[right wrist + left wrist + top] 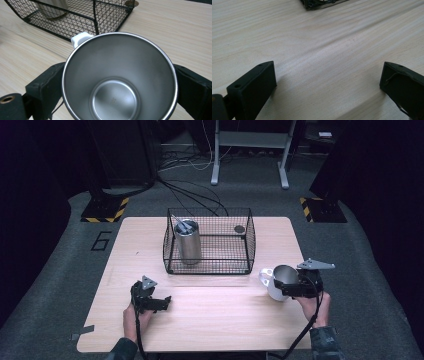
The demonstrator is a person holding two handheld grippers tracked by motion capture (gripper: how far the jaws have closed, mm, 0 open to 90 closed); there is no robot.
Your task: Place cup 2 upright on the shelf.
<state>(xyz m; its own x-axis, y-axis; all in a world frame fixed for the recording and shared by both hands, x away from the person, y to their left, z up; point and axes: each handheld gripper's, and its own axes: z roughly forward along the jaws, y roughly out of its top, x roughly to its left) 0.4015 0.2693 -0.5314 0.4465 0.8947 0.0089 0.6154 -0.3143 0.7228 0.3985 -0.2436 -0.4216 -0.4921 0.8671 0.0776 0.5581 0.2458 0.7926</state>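
Wood table [210, 305] carries basket [210, 262] at centre. Right gripper [292, 287] clamps mug [280, 281]; basket lies at its 10 o'clock. Left gripper [159, 304] gapes empty.

Setting: a laboratory or recording studio for manipulation work, not a home. Evidence in the high view: a single light-wood counter [200, 310] stands alone on grey carpet [50, 285], enclosed by black curtains [30, 195]. Two stand bases with yellow-and-black hazard striping [106, 209] sit on the floor beyond the counter's far corners. Loose black and white cables [195, 195] run across the floor behind the far edge. A grey metal frame on two feet [250, 150] stands further back. A number marking [101, 240] is fixed to the carpet near the far left corner.
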